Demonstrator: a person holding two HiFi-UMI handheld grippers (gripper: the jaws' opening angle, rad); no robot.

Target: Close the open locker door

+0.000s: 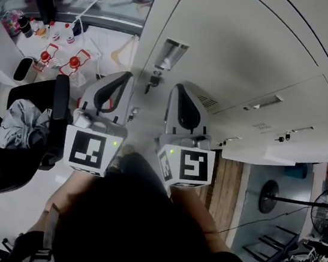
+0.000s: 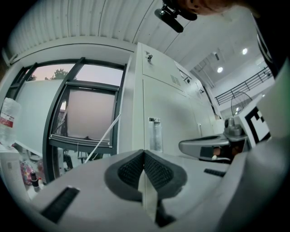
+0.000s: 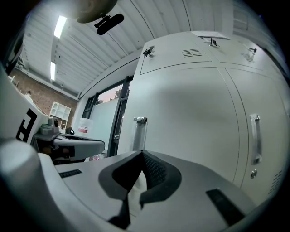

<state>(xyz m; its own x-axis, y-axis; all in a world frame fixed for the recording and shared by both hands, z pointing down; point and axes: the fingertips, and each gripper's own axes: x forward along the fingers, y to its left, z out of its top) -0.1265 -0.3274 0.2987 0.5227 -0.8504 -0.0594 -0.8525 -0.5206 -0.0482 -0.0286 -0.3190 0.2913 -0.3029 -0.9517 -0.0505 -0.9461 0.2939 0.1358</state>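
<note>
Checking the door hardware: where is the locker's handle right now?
Head view, upper centre: the handle sits on the locker front, right beside the key lock.

table clutter (image 1: pixel 55 45) is too small to identify.

Lockers (image 1: pixel 241 53) bar the way ahead, a black chair (image 1: pixel 58 112) crowds the left, perhaps an open door (image 1: pixel 306 151) juts right.

You hold both grippers out in front of you, side by side and near each other, jaws pointing to the far side. Your left gripper (image 1: pixel 121 79) has its jaws pressed together, its ribbed pads (image 2: pixel 131 170) meeting on nothing. Your right gripper (image 1: pixel 179 90) is likewise closed and empty. Your left forearm (image 1: pixel 61 197) and right forearm (image 1: pixel 208 215) run back toward you, bare.
</note>
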